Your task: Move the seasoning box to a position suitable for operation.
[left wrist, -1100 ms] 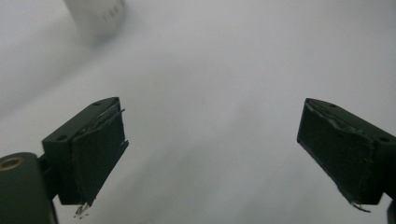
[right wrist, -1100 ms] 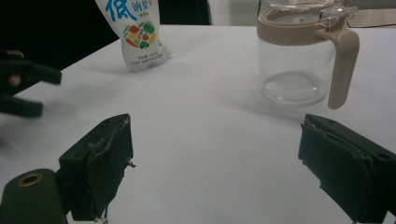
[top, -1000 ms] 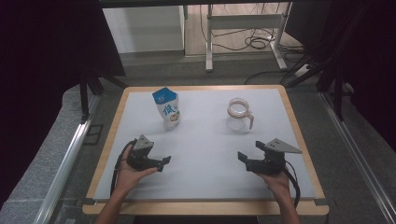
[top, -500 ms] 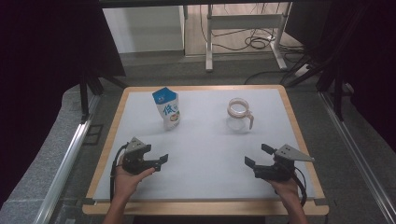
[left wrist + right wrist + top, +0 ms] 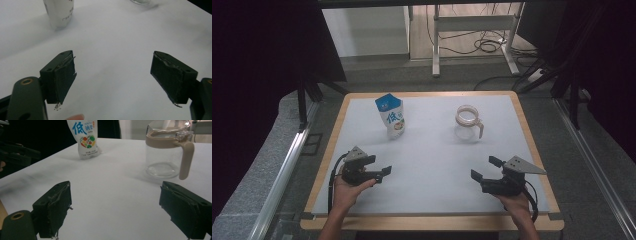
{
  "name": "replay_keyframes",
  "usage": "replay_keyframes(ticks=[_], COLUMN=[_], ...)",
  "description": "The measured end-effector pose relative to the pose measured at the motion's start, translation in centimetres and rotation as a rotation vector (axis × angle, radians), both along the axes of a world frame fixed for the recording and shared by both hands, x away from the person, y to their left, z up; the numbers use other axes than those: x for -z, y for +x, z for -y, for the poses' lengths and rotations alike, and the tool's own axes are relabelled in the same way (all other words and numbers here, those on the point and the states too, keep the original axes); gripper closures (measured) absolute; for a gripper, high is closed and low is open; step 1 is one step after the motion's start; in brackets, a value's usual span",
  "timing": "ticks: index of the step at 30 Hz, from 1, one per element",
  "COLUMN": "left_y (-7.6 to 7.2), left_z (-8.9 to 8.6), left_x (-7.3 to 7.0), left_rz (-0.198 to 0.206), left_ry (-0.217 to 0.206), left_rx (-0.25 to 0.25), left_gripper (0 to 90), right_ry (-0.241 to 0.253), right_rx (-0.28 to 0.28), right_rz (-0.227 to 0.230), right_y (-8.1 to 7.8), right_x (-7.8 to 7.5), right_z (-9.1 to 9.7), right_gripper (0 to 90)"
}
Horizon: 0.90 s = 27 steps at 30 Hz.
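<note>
Pouch (image 5: 391, 116) stands well ahead of your left gripper (image 5: 382, 173); jug (image 5: 468, 124) stands well ahead of your right gripper (image 5: 479, 171). Both grippers' jaws are spread wide, empty, low over the surface (image 5: 432, 165).

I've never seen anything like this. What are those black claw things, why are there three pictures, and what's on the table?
Those claws are hand-held grippers, one in each of a person's hands. The high view looks down from above: the left gripper and the right gripper sit near the table's front edge. The other two pictures come from small cameras riding on each gripper, looking out between its own two black jaws, which stand wide apart with nothing between them. On the white surface stand a blue-topped white pouch with printed writing, and a clear glass jug with a beige rim and handle. Both stand apart from the grippers, toward the far side. Nothing is held.
</note>
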<state>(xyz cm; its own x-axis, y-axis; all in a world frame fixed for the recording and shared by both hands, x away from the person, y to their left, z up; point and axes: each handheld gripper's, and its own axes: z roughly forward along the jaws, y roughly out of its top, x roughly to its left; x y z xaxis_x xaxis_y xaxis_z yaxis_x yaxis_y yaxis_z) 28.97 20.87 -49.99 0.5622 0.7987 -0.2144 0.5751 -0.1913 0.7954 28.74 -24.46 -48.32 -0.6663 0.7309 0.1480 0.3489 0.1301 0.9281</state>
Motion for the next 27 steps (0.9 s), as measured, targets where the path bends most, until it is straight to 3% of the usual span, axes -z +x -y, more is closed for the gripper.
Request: replay_keyframes(ticks=[6, 15, 22, 27], left_y=[-0.3, -0.6, -0.5, -0.6], left_z=[0.1, -0.1, -0.3, -0.5], left_x=[-0.2, -0.6, -0.5, -0.5], left_rz=[-0.011, -0.01, -0.02, -0.006], left_ry=[0.002, -0.018, -0.029, -0.049], left_rx=[0.017, 0.033, 0.036, 0.06], left_gripper=[20.2, 20.4, 20.4, 20.5], right_ry=[-0.006, -0.076, -0.138, -0.186], right_rx=[0.001, 0.012, 0.049, 0.083], right_rz=[-0.008, 0.006, 0.016, 0.021], right_y=[0.9, 3.0, 5.5, 8.1], right_x=[-0.5, -2.0, -2.8, -2.9], right_z=[-0.6, -2.0, -2.8, -3.3], right_gripper=[11.3, 11.3, 11.3, 10.5])
